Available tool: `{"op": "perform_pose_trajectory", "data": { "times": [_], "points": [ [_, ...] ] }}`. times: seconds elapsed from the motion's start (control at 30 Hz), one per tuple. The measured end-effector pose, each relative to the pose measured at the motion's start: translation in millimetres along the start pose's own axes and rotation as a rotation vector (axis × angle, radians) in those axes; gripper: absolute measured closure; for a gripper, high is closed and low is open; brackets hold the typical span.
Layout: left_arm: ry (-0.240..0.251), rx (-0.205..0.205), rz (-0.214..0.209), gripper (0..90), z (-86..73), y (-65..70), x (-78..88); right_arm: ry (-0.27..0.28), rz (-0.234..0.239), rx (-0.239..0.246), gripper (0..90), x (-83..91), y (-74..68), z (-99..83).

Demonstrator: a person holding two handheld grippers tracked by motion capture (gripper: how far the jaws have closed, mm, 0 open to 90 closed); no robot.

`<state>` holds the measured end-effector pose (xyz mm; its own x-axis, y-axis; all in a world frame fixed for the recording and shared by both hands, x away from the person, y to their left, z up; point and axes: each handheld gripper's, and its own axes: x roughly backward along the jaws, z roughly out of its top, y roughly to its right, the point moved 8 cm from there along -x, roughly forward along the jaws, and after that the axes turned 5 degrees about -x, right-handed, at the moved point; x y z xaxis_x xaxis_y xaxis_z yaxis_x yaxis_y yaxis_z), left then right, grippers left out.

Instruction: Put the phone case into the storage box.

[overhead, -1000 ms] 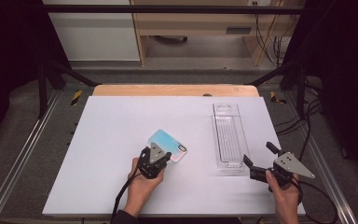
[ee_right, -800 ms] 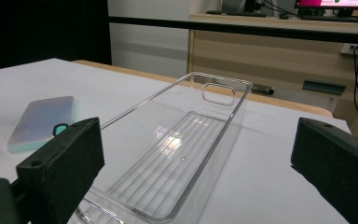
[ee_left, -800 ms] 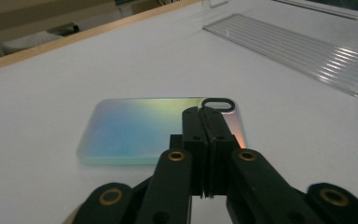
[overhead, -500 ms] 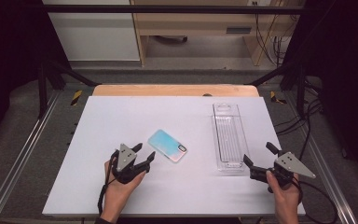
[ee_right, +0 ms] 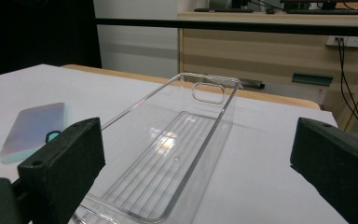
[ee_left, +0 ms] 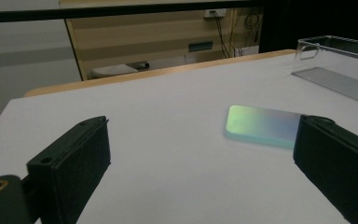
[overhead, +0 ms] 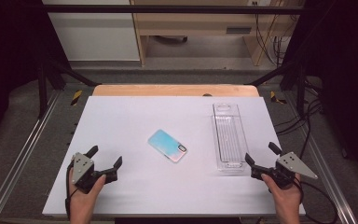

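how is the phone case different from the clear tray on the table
The phone case is opaque, with a pale blue-to-pink sheen; the clear tray is see-through with a ribbed floor.
The phone case is short and flat; the clear tray is longer and has raised walls.
The phone case lies slanted near the table's middle; the clear tray runs straight away from the person, on the right.
Both rest on the white table, and no gripper touches either.

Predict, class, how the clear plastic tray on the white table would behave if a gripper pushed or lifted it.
The clear plastic tray looks thin-walled and empty, so it is probably light and would slide easily on the smooth white table. Long and narrow, it may swivel if pushed at one end. Its glossy walls could slip or flex between pads.
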<state>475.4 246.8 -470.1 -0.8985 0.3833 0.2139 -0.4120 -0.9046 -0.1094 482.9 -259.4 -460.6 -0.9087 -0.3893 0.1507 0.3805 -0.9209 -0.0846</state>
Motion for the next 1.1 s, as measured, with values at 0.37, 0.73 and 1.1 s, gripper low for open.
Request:
{"op": "perform_pose_trajectory", "data": {
  "times": [0.37, 0.73, 1.1],
  "points": [
    [0.007, 0.039, 0.039, 2.8, -9.4, -22.9, 1.1, -0.067, 0.072, 0.058, 4.7, 0.8, -38.2, 39.4],
    [-0.007, 0.0, 0.02, 2.8, -11.6, -17.5, -2.7, -0.102, 0.215, 0.141, 5.0, -29.6, -121.2, 85.2],
    [-0.01, 0.0, -0.006, 2.1, -12.8, -15.5, -7.2, -0.234, 0.293, 0.189, 4.7, -90.2, -185.1, 55.4]
  ]
}}
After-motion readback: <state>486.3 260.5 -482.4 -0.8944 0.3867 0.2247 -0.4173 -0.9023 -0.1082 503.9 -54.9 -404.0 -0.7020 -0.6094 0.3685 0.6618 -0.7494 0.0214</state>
